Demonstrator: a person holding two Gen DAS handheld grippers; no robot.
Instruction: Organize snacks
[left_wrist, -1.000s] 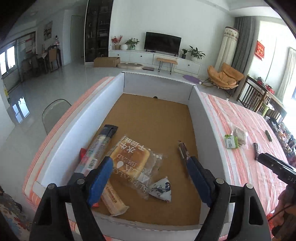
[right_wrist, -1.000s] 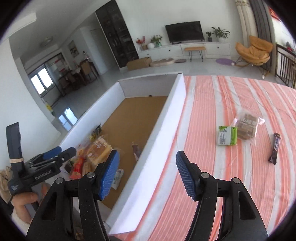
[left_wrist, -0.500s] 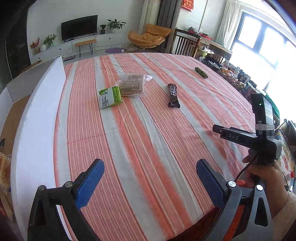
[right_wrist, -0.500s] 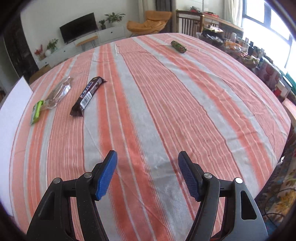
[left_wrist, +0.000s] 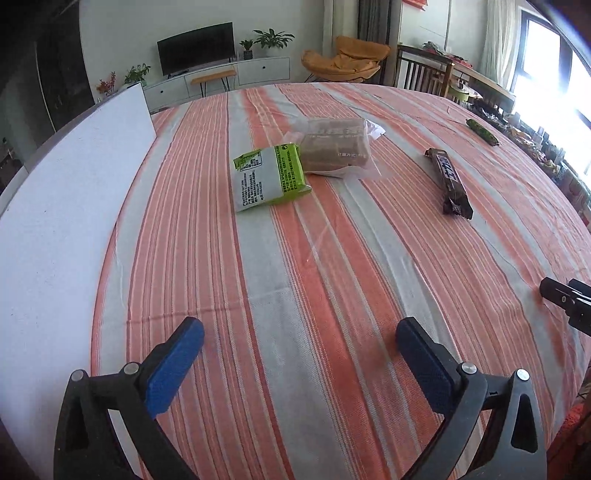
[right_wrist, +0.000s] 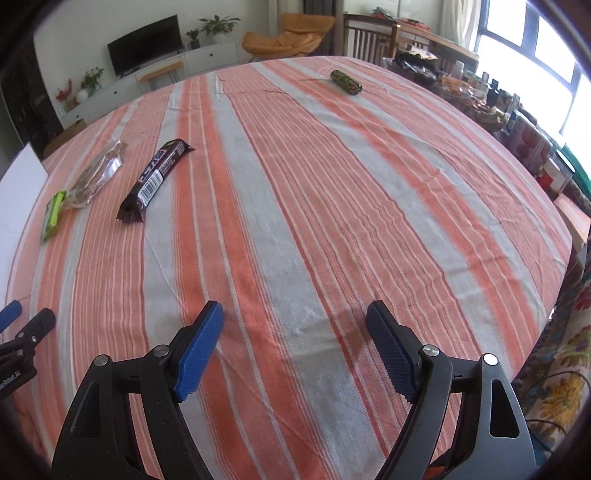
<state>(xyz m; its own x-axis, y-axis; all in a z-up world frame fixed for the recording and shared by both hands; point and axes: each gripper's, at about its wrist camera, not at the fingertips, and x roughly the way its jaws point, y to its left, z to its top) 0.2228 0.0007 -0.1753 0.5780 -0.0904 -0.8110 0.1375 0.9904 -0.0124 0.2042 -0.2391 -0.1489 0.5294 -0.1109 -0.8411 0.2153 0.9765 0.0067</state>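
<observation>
Both claws spread wide and empty above the striped counter, snacks lying farther off.

Left claw open, jaws just widened, nothing between the blue pads; right claw likewise open, jaws just widened, only cloth beneath. Landmark: tall white foam-board box wall along the left edge of the orange-and-grey striped cloth counter. Nearest that wall, a flat green-and-white printed snack packet; touching its far side, a clear plastic bag of brown biscuits. Farther from the wall, apart from both, a long dark brown wrapped chocolate bar, lying lengthwise. Farthest from the wall, near the counter's far edge, a small dark green patterned roll. All four flat on the cloth, well ahead of both claws.
</observation>
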